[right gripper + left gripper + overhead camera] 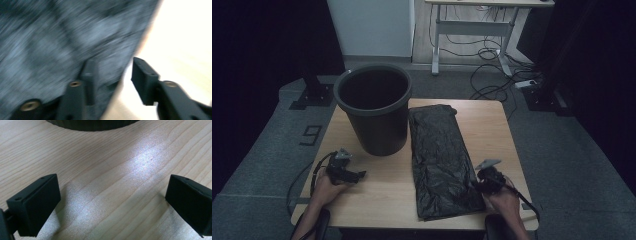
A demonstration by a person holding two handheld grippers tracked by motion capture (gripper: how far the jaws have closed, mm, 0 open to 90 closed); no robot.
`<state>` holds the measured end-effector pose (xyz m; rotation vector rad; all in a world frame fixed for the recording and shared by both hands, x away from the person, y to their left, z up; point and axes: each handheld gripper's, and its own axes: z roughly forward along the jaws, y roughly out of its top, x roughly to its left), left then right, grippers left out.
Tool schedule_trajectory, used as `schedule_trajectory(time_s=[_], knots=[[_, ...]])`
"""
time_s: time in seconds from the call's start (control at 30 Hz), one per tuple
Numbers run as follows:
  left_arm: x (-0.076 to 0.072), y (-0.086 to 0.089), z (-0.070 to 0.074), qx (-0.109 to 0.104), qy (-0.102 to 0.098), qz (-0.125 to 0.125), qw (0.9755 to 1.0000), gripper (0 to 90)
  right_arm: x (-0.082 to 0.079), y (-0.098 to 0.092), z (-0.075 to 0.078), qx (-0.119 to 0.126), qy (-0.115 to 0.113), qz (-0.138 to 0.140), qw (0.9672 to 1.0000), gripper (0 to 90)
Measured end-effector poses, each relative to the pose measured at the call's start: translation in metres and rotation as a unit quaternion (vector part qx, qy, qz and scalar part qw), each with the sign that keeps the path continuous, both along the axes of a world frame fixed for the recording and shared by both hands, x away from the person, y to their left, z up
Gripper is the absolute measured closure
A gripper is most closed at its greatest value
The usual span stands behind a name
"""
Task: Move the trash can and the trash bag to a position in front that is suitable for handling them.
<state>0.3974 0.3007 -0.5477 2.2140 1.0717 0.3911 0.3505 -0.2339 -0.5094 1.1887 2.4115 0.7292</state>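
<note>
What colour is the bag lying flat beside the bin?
Black and crinkled, glossy plastic bag. It shows best in the high view.

Dark round plastic bin upright on light wooden table, far-left part. Flat crinkly black plastic bag just beside it, stretching toward near edge. Right gripper at bag's near-right edge, touching or not, hard to tell. Left gripper low over bare wood, near bin base. Cables on floor behind.

High view dim; glare patch on table; right gripper view motion-blurred, overexposed.
</note>
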Motion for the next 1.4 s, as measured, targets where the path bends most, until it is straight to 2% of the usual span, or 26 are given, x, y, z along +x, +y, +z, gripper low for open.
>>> schedule_trajectory(time_s=[0.07,0.1,0.13,0.17,0.2,0.23,0.3,0.37,0.47,0.53,0.57,0.63,0.7,0.73,0.77,0.8,0.87,0.93,1.03,1.07,1.13,1.2,1.23,1.27,1.3,1.4], knots=[[0.0,0.0,0.0,0.0,0.0,0.0,1.0,0.0,0.028,-0.012,0.004,0.011,-0.017,-0.037,0.9991,40.0],[0.0,0.0,0.0,-0.001,0.0,0.0,1.0,0.0,0.05,-0.014,0.003,0.025,-0.013,-0.049,0.9984,38.1],[0.0,0.0,0.0,-0.001,0.0,0.0,1.0,0.0,0.05,-0.014,0.003,0.025,-0.013,-0.049,0.9984,36.9],[0.0,0.0,0.0,0.0,0.0,0.0,1.0,0.0,0.062,-0.013,0.002,0.042,-0.012,-0.049,0.9978,36.7],[0.0,0.0,0.0,0.0,0.0,0.0,1.0,0.0,0.086,-0.004,-0.003,0.062,-0.006,-0.045,0.997,36.7],[0.0,0.0,0.0,0.0,0.0,0.0,1.0,0.0,0.086,-0.004,-0.003,0.062,-0.006,-0.045,0.997,36.7],[0.0,0.0,0.0,0.0,0.0,0.0,1.0,0.0,0.103,0.006,-0.006,0.051,-0.004,-0.045,0.9977,37.7],[0.0,0.0,0.0,0.0,0.0,0.0,1.0,0.0,0.122,0.014,-0.011,0.054,0.008,-0.05,0.9972,43.0],[0.0,0.0,0.0,0.0,0.0,0.0,1.0,0.0,0.138,0.022,-0.019,0.057,0.031,-0.042,0.997,65.3],[0.0,0.0,0.0,-0.001,0.0,0.0,1.0,0.0,0.14,0.024,-0.022,0.053,0.03,-0.038,0.9974,80.1],[0.0,0.0,0.0,-0.001,0.0,0.0,1.0,0.0,0.137,0.023,-0.022,0.061,0.033,-0.034,0.997,84.6],[0.0,0.0,0.0,0.0,0.0,0.0,1.0,0.0,0.128,0.025,-0.022,0.059,0.037,-0.022,0.9973,87.2],[0.0,0.0,0.0,0.0,0.0,0.0,1.0,0.0,0.11,0.029,-0.021,0.052,0.04,-0.008,0.9978,87.0],[0.0,0.0,0.0,0.0,0.0,0.0,1.0,0.0,0.1,0.031,-0.02,0.049,0.043,0.002,0.9979,85.0],[0.0,0.0,0.0,0.0,0.0,-0.001,1.0,0.0,0.085,0.033,-0.017,0.032,0.036,0.012,0.9988,67.2],[0.0,0.0,0.0,0.0,0.0,-0.001,1.0,0.0,0.085,0.033,-0.017,0.032,0.036,0.012,0.9988,67.2],[0.001,0.0,0.0,0.0,0.0,-0.001,1.0,0.0,0.086,0.031,-0.011,0.023,0.02,-0.004,0.9995,55.8],[0.001,0.0,0.0,0.0,0.0,-0.001,1.0,0.0,0.102,0.026,-0.005,0.031,0.002,-0.025,0.9992,45.1],[0.001,0.0,0.0,0.0,0.0,-0.001,1.0,0.0,0.129,0.026,-0.005,0.04,-0.007,-0.046,0.9981,40.9],[0.001,0.0,0.0,0.0,0.0,-0.001,1.0,0.0,0.139,0.028,-0.007,0.046,-0.002,-0.053,0.9975,40.9],[0.001,0.0,0.0,0.0,0.0,-0.001,1.0,0.0,0.155,0.032,-0.014,0.046,0.008,-0.071,0.9964,47.9],[0.0,0.0,0.0,0.0,0.0,-0.001,1.0,0.0,0.163,0.035,-0.021,0.045,0.03,-0.066,0.9963,66.3],[0.0,0.0,0.0,0.0,0.0,-0.002,1.0,0.0,0.162,0.036,-0.022,0.054,0.023,-0.065,0.9961,79.0],[0.0,0.0,0.0,0.0,0.0,-0.002,1.0,0.0,0.161,0.036,-0.023,0.059,0.024,-0.066,0.9958,84.3],[0.0,0.0,0.0,0.0,0.0,-0.002,1.0,0.0,0.158,0.035,-0.023,0.064,0.028,-0.062,0.9956,88.1],[0.0,0.0,0.0,0.0,0.0,-0.002,1.0,0.0,0.143,0.022,-0.022,0.046,0.023,-0.071,0.9962,89.0]])
